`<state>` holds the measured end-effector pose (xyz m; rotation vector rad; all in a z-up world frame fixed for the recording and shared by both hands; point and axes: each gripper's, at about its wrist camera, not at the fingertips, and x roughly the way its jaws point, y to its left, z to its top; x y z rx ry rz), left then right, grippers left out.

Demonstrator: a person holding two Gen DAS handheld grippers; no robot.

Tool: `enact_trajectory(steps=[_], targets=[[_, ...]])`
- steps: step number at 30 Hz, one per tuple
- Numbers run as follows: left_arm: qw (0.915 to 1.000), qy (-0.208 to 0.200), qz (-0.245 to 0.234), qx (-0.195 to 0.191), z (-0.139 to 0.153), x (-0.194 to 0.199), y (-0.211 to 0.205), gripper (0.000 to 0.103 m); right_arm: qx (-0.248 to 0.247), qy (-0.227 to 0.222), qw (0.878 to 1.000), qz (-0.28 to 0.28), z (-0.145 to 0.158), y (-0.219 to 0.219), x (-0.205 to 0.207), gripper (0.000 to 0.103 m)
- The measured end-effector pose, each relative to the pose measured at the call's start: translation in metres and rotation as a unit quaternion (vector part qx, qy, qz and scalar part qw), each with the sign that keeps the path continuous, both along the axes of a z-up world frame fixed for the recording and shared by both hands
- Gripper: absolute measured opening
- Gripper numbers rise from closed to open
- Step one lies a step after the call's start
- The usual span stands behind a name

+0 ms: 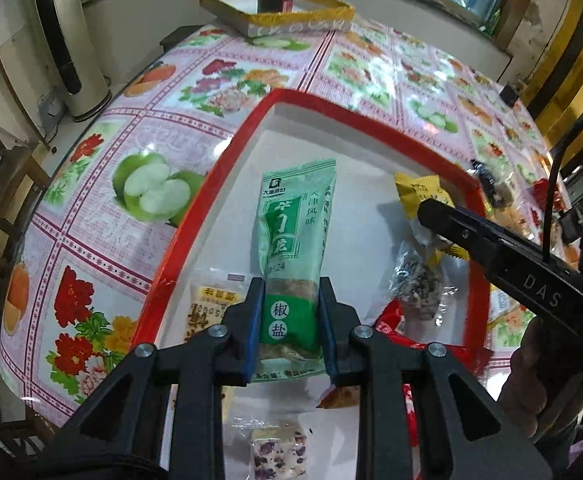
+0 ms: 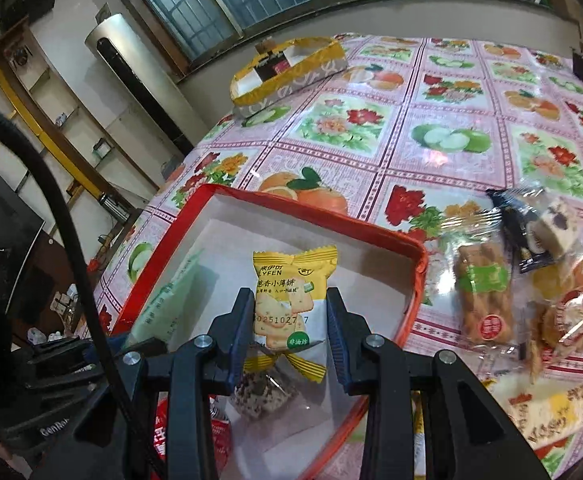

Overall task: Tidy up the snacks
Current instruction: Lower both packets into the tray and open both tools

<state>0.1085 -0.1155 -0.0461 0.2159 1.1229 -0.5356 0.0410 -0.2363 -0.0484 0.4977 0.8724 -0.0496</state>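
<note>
A long green snack packet (image 1: 295, 220) sticks out forward from my left gripper (image 1: 289, 292), which is shut on its lower end above the white floor of the red-rimmed tray (image 1: 211, 184). My right gripper (image 2: 290, 294) is shut on a yellow cracker packet (image 2: 291, 272) over the same tray (image 2: 311, 216). In the left wrist view the right gripper (image 1: 431, 212) reaches in from the right with that yellow packet (image 1: 415, 196). The green packet (image 2: 171, 304) shows at the left in the right wrist view.
A seed bar (image 1: 415, 284), a red packet (image 1: 395, 328) and a nougat piece (image 1: 279, 452) lie in the tray. Several loose snacks (image 2: 483, 292) sit on the flowered tablecloth (image 2: 451, 140) right of it. A yellow-rimmed box (image 2: 291, 68) stands at the far edge.
</note>
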Motion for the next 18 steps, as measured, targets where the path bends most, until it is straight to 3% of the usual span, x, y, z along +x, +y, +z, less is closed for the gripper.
enact_trajectory(steps=[4,8,10,12,16,18], targets=[[0.9996,-0.002,-0.013,0.023,-0.005,0.000,-0.006,0.028,-0.022,0.000,1.000,0.006,-0.004,0.003,-0.001,0.035],[0.9995,-0.009,-0.018,0.024,-0.001,-0.002,-0.006,0.035,-0.027,0.007,1.000,0.006,-0.010,0.002,0.000,0.038],[0.9995,-0.029,-0.006,0.011,0.014,-0.007,-0.002,0.049,-0.020,-0.004,1.000,0.005,-0.006,0.000,-0.002,0.040],[0.9979,-0.065,0.003,-0.006,0.034,-0.019,0.002,0.062,-0.005,-0.031,1.000,0.000,0.004,-0.003,-0.006,0.050],[0.9943,-0.089,-0.012,-0.058,0.068,-0.050,-0.002,0.071,0.009,-0.069,0.998,0.000,0.022,-0.004,-0.020,0.050],[0.9915,-0.104,-0.028,-0.074,0.080,-0.068,-0.008,0.078,0.041,-0.084,0.996,0.002,0.031,-0.013,-0.038,0.056]])
